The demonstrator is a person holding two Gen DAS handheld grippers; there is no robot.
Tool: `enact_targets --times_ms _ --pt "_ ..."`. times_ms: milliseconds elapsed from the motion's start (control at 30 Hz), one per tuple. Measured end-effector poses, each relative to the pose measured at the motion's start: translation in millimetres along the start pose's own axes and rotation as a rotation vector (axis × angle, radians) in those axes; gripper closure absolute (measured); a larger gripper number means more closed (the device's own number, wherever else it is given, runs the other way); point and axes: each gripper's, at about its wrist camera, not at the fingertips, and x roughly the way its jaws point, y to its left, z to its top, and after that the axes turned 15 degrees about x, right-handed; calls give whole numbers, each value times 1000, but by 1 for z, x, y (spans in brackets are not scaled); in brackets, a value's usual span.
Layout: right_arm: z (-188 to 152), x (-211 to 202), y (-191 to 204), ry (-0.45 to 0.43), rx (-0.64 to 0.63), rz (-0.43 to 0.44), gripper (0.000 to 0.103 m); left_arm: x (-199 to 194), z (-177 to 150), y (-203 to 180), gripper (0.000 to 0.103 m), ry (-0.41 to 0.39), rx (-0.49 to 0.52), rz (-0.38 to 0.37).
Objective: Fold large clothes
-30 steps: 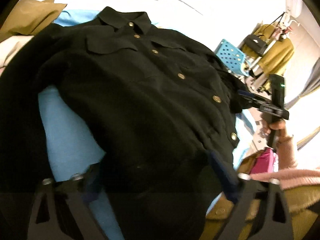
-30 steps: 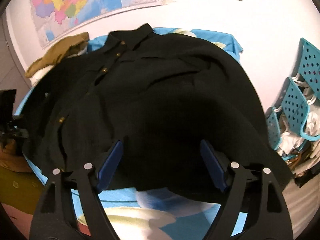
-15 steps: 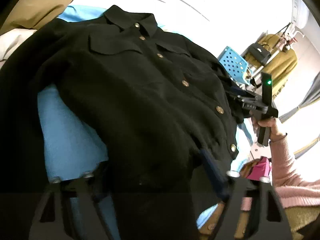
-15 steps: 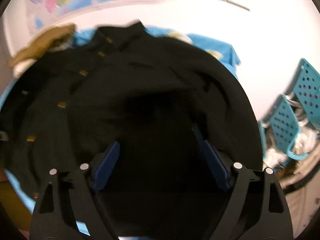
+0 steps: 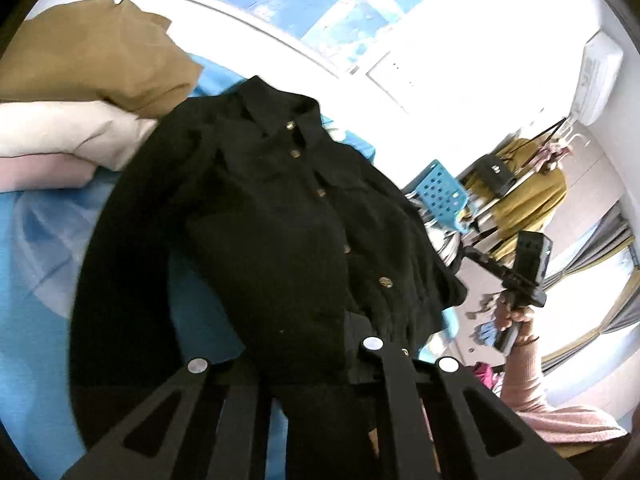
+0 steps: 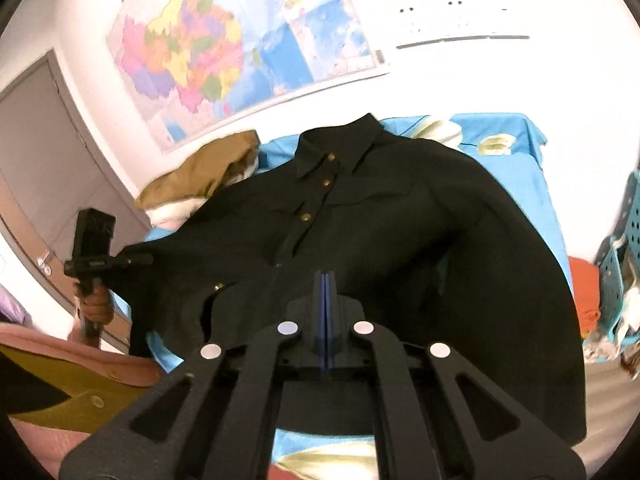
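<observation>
1. The black jacket [image 6: 400,216] lay front-up on the blue bedsheet [image 5: 32,312], collar toward the wall, gold buttons running down the placket. Its hem end was raised off the sheet at both near corners.

2. Right gripper [image 6: 326,312]: its blue pads were pressed together with only a thin line between them, and dark cloth of the jacket's lower front sat at that line. One second before, the same fingers stood wide apart over the hem; half a second before they were still apart. The closure occurred within the last half second.

3. Left gripper [image 5: 304,364]: its fingers had drawn in from the spread position seen earlier, and jacket cloth filled the space between them. The pads were hidden by dark fabric, so I could not tell whether they met or merely bracketed the cloth.

4. Seen from the left wrist camera, the jacket appeared narrower and more bunched than one second before, with its left sleeve [image 5: 116,280] hanging as a long dark band along the sheet. More bare sheet showed beside it.

5. The right gripper's housing [image 5: 528,268] was visible in the left view, held in the person's right hand [image 5: 512,316] beyond the jacket's far hem corner, lower than it stood earlier.

6. The left hand [image 6: 94,300] showed likewise in the right view, at the jacket's opposite edge.

7. A brown garment [image 5: 92,52] lay over pale folded bedding [image 5: 68,132] near the collar, unchanged. A map [image 6: 224,48] hung on the wall above.
</observation>
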Motion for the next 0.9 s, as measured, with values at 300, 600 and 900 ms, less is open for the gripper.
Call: enact_targets --times_ms 300,600,900 --pt "-41 51 -24 87 -40 -224 30 42 -29 11 37 144 4 91" --pt "-31 69 -37 107 -43 -208 85 63 -22 1 72 182 74 121" --pt "-37 -41 -17 -62 140 216 87 17 1 -3 95 57 51 -4"
